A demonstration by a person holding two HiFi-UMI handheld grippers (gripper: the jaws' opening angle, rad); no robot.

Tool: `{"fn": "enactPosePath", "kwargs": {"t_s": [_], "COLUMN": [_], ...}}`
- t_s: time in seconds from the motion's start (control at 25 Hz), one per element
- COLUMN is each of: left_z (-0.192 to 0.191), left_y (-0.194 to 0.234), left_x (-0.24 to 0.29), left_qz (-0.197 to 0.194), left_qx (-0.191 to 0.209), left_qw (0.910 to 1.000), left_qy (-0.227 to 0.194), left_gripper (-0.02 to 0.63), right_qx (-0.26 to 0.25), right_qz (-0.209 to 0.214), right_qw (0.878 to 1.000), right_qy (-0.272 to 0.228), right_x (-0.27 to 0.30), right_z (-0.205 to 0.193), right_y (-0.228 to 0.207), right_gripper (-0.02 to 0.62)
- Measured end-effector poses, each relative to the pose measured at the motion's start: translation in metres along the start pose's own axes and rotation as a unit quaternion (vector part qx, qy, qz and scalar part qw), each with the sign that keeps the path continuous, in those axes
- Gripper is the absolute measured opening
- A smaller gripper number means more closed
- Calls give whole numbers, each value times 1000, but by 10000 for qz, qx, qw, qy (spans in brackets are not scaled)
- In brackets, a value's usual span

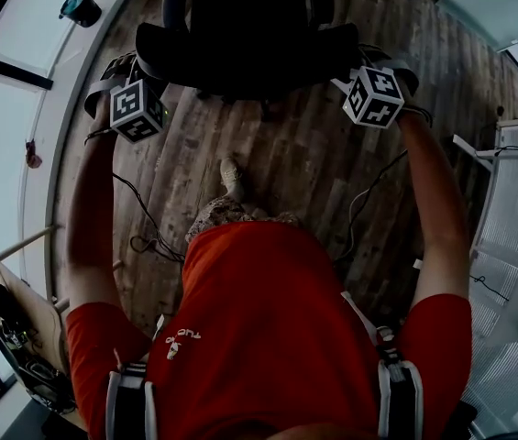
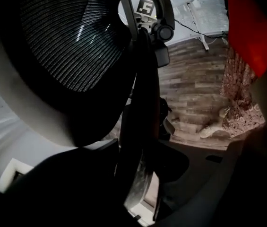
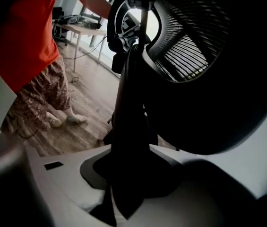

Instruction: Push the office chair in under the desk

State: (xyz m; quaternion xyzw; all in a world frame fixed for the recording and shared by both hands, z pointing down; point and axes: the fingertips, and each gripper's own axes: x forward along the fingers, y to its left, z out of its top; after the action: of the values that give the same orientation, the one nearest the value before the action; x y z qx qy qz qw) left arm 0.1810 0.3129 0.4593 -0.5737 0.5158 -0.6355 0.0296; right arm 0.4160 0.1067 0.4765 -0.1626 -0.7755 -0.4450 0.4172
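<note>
Office chair stands just in front of the person; no desk is in view. Left tongs and right tongs, part open, each pinch its stiff backrest frame (a sound hold; it looks heavy but should roll).

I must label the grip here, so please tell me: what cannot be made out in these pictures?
Left gripper: left gripper view, too dark to show whether the jaws press the chair.
Right gripper: right gripper view, the chair's dark frame covers the gap between the jaws.
Chair's far side: head view, cut off by the top edge.
</note>
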Motion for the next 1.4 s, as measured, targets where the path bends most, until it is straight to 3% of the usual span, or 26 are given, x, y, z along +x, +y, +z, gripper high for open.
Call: {"fn": "enactPosePath", "kwargs": {"t_s": [0.04, 0.24, 0.64, 1.04, 1.4], "left_z": [-1, -2, -1, -32, -70], "left_y": [-1, 3, 36, 99, 142], "left_x": [2, 14, 44, 94, 125], "left_qz": [-53, -8, 126, 262, 197], "left_qx": [66, 619, 662, 733, 754], "left_qw": [10000, 9981, 9972, 9964, 9964], "left_qy": [19, 2, -322, -327, -321], "left_gripper": [184, 83, 78, 80, 81], "right_qx": [-100, -277, -272, -103, -68], "right_qz": [-92, -163, -167, -238, -162], "right_qw": [9999, 9995, 9994, 9995, 9997], "right_qy": [25, 13, 128, 156, 191], "right_x": [1, 3, 34, 75, 112], "right_z": [0, 0, -18, -1, 16], "right_y": [-3, -8, -45, -127, -173], "right_gripper": [123, 107, 104, 104, 98]}}
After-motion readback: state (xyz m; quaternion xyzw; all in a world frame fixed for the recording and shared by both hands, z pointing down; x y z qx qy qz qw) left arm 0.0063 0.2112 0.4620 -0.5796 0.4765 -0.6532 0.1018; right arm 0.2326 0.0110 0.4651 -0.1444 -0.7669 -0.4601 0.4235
